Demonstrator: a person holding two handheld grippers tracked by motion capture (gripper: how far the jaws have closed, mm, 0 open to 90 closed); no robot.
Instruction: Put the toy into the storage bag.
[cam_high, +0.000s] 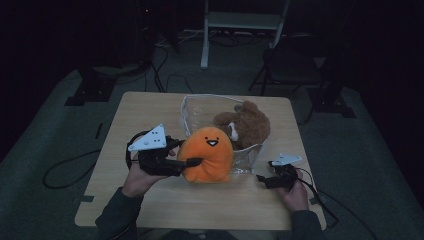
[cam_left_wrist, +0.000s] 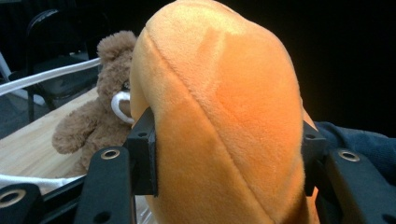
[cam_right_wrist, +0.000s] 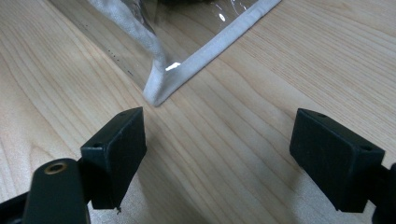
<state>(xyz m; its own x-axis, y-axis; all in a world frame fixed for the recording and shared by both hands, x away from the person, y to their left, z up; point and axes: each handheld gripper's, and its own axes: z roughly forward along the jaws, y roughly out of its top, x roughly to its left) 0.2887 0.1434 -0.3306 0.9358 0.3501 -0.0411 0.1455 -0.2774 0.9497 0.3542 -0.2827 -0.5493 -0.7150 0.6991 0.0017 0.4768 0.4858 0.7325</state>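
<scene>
An orange plush toy (cam_high: 207, 152) (cam_left_wrist: 224, 116) with a smiling face stands on the wooden table (cam_high: 145, 107), at the front of a clear bag (cam_high: 200, 106) with white trim. My left gripper (cam_high: 187, 156) (cam_left_wrist: 227, 154) comes in from the left and is shut on the plush, one pad pressing each side. Behind it a brown teddy bear (cam_high: 247, 125) (cam_left_wrist: 95, 126) lies in the bag. My right gripper (cam_high: 265, 180) (cam_right_wrist: 226, 156) rests low on the table to the right, open and holding nothing, facing the bag's white-edged corner (cam_right_wrist: 161, 91).
The room is dark. Black cables (cam_high: 65, 170) trail off the table's left and right sides onto the grey floor. A folding chair (cam_high: 290, 60) and a white stand (cam_high: 240, 22) are behind the table. Bare wood lies along the near edge (cam_high: 215, 205).
</scene>
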